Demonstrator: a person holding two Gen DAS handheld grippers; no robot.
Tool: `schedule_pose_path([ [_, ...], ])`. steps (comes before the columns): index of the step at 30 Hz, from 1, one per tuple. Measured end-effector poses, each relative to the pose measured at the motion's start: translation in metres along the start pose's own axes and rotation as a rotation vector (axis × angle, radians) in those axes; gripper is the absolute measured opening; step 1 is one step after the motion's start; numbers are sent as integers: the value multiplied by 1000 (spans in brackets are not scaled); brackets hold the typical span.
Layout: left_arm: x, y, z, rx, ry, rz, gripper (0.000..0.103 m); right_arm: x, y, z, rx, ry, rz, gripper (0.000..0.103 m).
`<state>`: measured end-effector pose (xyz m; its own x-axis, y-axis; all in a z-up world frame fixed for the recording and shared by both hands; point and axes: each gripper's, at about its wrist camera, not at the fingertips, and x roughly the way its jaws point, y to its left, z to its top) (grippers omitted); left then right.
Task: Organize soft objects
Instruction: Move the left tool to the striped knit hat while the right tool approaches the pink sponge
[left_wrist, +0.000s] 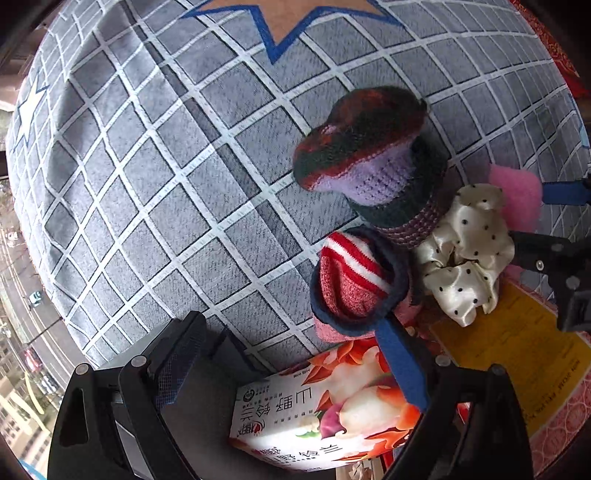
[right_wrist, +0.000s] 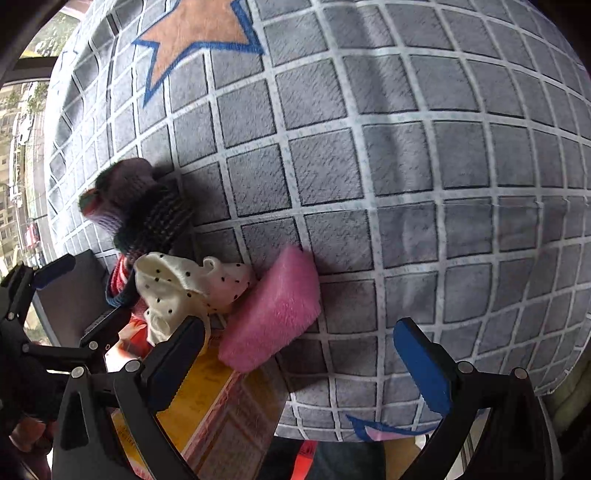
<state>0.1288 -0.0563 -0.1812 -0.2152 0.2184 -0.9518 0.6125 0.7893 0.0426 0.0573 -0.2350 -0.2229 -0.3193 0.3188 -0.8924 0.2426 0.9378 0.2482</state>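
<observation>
Black frames, blue pads: both grippers point steeply down at a grey grid-patterned cloth (left_wrist: 155, 177) with a blue-edged tan star (right_wrist: 195, 33) printed at its far end.
Left gripper (left_wrist: 291, 373): jaws released and standing wide; nothing is pressed between them, and a printed box (left_wrist: 317, 413) with red flowers and lettering lies below the gap.
Left gripper's blue pad (left_wrist: 402, 365): reaches up to the rim of the red sock roll; whether it touches cannot be told.
Right gripper (right_wrist: 306, 354): jaws released, wide apart, with bare cloth and the near corner of the pink pad between them, nothing gripped.
Yellow sheet (right_wrist: 199, 391): lies under the near jaw of the right gripper, bordered by a pink patterned edge.
Red sock roll (left_wrist: 351, 280): red, white-striped knit wrapped in a navy cuff, just beyond the printed box.
Scrunchie (left_wrist: 469, 251): cream satin with black dots, touching the red sock roll on one side and the pink pad on the other.
Pink pad (right_wrist: 269, 317): fluffy rectangle, lying partly on the cloth and partly on the yellow sheet.
Dark sock roll (left_wrist: 369, 147): maroon, green and lilac knit with a striped cuff, farthest of the pile, resting on the cloth just behind the red sock roll.
Pile: all four soft things sit bunched at the cloth's near edge.
</observation>
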Motion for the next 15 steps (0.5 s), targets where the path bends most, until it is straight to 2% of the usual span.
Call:
schedule_pose_path([
  [3,7,-4,8,22,17,28,95,12,6,1,-48,7,-64,103],
  [6,9,-2,15,4,2,50,100,16,8,-3,-102,-29,-174,103],
  [7,9,-1,17,-4,-4,51,100,15,9,-4,-110,-43,-172,103],
  [9,9,3,20,-16,-21,60,103,12,2,-5,-108,-64,-193,103],
  [11,7,11,23,-23,-45,53,103,8,-9,-6,-108,-86,-252,103],
  [13,3,23,25,-44,-74,47,103,1,-25,-5,-92,-105,-268,103],
  [15,-5,38,24,-83,-113,72,103,-9,-48,-5,-46,-130,-294,103],
])
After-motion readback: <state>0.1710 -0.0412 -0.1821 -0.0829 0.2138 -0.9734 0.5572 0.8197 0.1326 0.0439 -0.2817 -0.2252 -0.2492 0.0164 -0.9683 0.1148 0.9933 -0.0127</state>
